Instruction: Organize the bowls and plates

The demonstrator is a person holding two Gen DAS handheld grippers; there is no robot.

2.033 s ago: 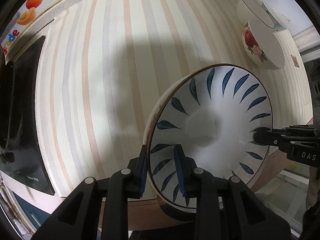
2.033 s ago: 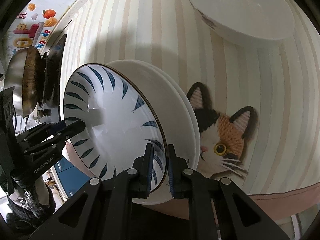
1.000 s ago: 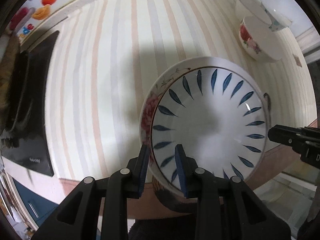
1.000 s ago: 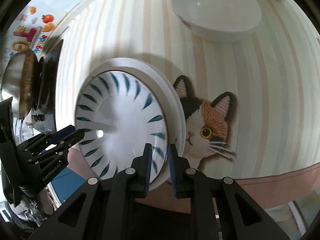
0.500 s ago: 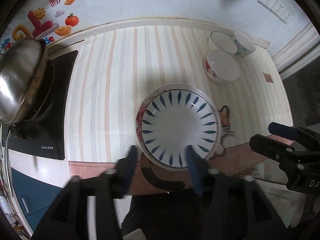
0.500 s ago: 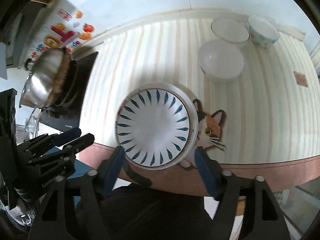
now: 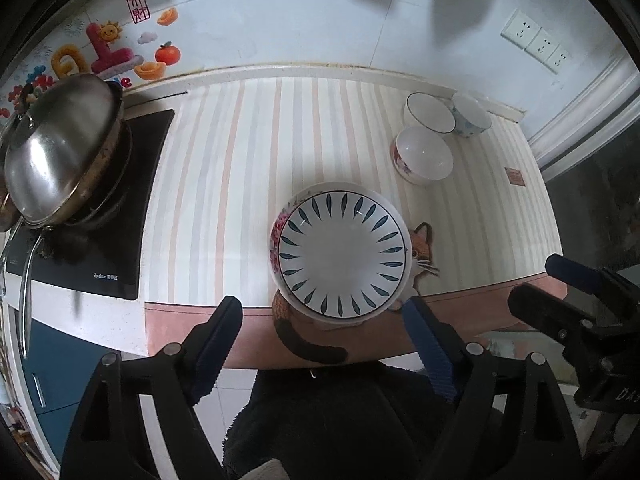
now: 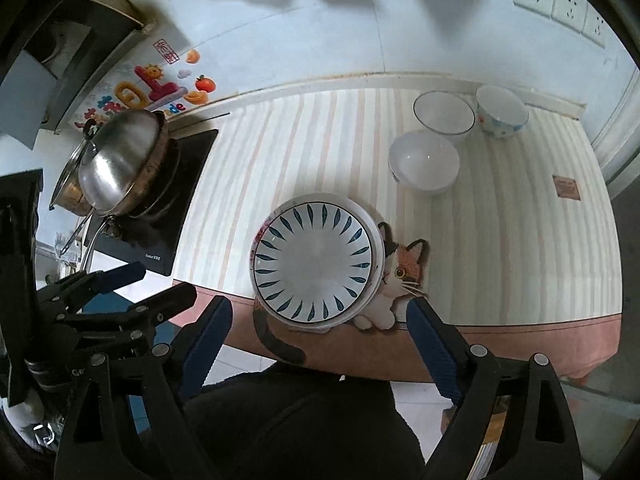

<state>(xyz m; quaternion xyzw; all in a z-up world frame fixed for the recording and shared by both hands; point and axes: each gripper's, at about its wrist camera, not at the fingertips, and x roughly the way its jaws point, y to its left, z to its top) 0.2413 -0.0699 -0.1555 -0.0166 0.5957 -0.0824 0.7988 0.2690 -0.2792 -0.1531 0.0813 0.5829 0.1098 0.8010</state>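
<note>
Left wrist view: the leaf plate (image 7: 342,254) lies flat, face up, at lower centre, stacked on a floral plate (image 7: 277,236) whose rim peeks out on its left. Being round, it has no long axis; its blue leaves radiate from the middle. It rests on the striped mat (image 7: 248,184), partly over a cat picture (image 7: 422,248) near the counter edge.

Left gripper (image 7: 322,330) is above the stack, jaws opening, nothing between them. Right gripper (image 8: 320,330) is likewise opening and empty.

Three bowls (image 7: 424,154) cluster in the upper right, upright, well apart from the plates.

Writing: small white lettering on the black cooktop (image 7: 106,277), too small to read; "DA" on the other gripper's body at right; a red seal sticker (image 7: 137,6) on the wall.
</note>
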